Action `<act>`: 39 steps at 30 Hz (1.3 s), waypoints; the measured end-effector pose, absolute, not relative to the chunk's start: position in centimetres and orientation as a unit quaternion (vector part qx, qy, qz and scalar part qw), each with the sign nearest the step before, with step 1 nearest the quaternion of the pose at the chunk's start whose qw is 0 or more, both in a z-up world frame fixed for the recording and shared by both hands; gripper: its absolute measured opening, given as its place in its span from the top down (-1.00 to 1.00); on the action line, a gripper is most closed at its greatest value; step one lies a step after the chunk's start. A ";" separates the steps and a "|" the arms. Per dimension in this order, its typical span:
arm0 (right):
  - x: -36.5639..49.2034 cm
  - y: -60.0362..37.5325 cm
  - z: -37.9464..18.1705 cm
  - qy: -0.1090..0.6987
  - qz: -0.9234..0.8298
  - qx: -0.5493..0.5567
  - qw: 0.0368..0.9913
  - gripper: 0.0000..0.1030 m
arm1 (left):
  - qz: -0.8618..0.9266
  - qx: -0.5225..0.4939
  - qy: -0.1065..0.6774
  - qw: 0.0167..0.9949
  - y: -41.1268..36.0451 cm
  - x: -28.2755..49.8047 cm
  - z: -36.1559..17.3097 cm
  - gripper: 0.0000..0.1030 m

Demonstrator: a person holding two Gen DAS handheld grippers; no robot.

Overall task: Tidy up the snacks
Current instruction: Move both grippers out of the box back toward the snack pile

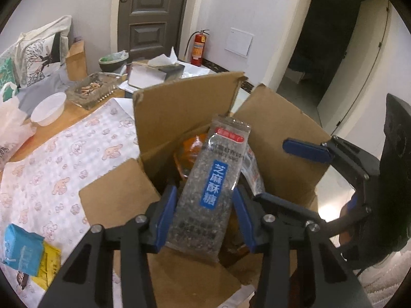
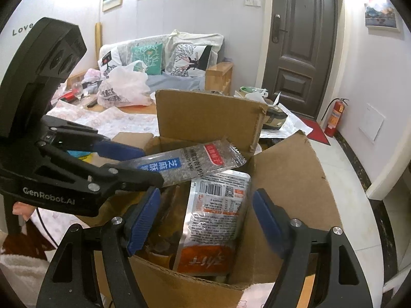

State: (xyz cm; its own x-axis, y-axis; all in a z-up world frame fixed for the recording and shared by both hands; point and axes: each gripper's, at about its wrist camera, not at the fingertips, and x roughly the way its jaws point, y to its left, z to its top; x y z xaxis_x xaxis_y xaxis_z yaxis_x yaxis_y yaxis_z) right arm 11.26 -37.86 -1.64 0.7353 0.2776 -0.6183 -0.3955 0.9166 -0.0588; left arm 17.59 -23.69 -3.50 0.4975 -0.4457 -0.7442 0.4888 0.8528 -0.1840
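Left gripper [image 1: 204,205] gripped the sesame candy packet [image 1: 205,192] above the cardboard box [image 1: 277,138]; right gripper [image 2: 205,220] stood open, empty

Wooden table [image 1: 69,107] under patterned cloth [image 1: 64,159], bearing open cardboard box [image 1: 179,107], white bowl [image 1: 48,111], glass tray [image 1: 91,89], blue packet [image 1: 21,251], yellow packet [image 1: 50,263], plastic bag [image 2: 123,89]

The cardboard box [image 2: 282,169] stands open-topped, but its raised flaps [image 1: 185,107] wall the far side. Inside, a silver snack bag [image 2: 213,215] and darker packets crowd the floor, leaving a gap by the right wall.
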 end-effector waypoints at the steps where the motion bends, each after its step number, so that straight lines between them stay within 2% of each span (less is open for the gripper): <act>1: 11.1 -38.0 -1.5 0.313 0.179 -0.093 0.928 -0.39 | -0.276 0.025 0.423 0.863 -23.9 17.5 -3.5 0.20; 4: 10.8 -38.4 -1.1 0.307 0.172 -0.097 0.931 -0.39 | -0.291 0.017 0.427 0.856 -24.5 17.5 -3.5 0.21; 7: 10.4 -38.8 -0.9 0.305 0.164 -0.101 0.933 -0.39 | -0.291 0.023 0.430 0.854 -25.4 17.9 -3.8 0.39; 15: 9.7 -39.5 -0.6 0.305 0.162 -0.097 0.934 -0.39 | -0.288 0.022 0.427 0.857 -25.8 18.2 -3.4 0.40; 18: 9.4 -38.9 -0.5 0.304 0.170 -0.100 0.932 -0.39 | -0.276 0.024 0.419 0.864 -24.8 17.8 -2.7 0.24; 21: 9.1 -37.8 -0.1 0.302 0.180 -0.104 0.930 -0.39 | -0.267 0.022 0.412 0.871 -23.5 16.9 -1.9 0.20; 23: 9.0 -37.0 0.3 0.300 0.186 -0.107 0.930 -0.39 | -0.259 0.021 0.405 0.877 -22.4 16.2 -1.2 0.09; 27: 8.3 -34.7 1.3 0.294 0.198 -0.116 0.928 -0.39 | -0.246 0.015 0.384 0.890 -19.5 14.0 0.5 -0.01; 31: 7.2 -31.6 2.4 0.284 0.210 -0.128 0.927 -0.39 | -0.228 0.009 0.360 0.905 -16.1 12.1 2.0 -0.29; 34: 6.4 -28.8 3.3 0.278 0.227 -0.134 0.924 -0.55 | -0.209 0.001 0.342 0.916 -12.6 10.5 3.1 -0.38; 39: 5.8 -22.5 3.6 0.283 0.277 -0.134 0.908 -0.56 | -0.162 -0.006 0.324 0.932 -5.6 8.0 3.5 -0.55</act>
